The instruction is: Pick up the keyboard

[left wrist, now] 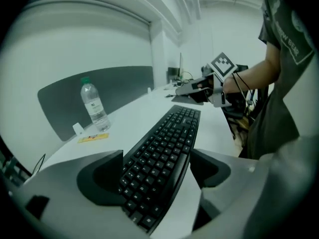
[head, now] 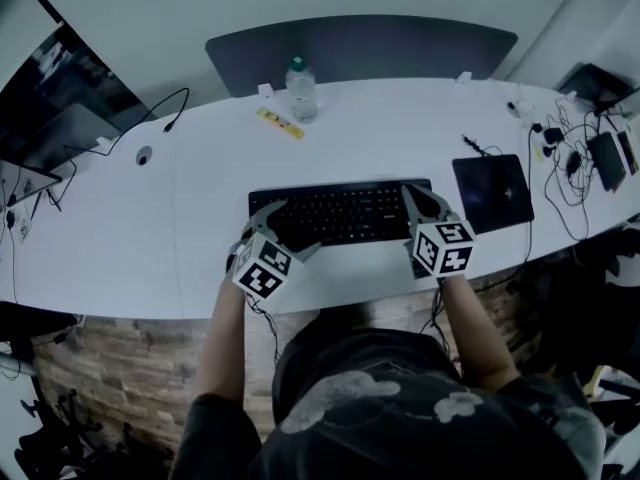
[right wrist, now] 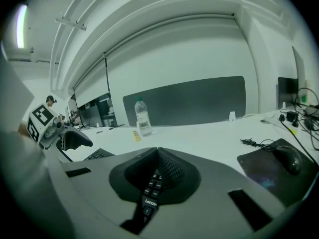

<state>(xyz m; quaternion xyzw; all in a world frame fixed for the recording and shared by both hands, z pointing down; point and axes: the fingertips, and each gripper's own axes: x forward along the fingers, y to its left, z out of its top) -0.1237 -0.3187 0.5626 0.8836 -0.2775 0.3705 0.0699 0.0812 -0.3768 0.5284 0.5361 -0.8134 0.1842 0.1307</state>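
"Lenovo" print on keyboard; bottle label, yellow strip illegible

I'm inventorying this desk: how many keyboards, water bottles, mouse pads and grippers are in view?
Keyboard: 1
Water bottle: 1
Mouse pad: 1
Grippers: 2 (left gripper, right gripper)
Total: 5

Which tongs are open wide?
The left tongs: their tips stand apart on either side of the keyboard. The right tongs have their tips pressed together.
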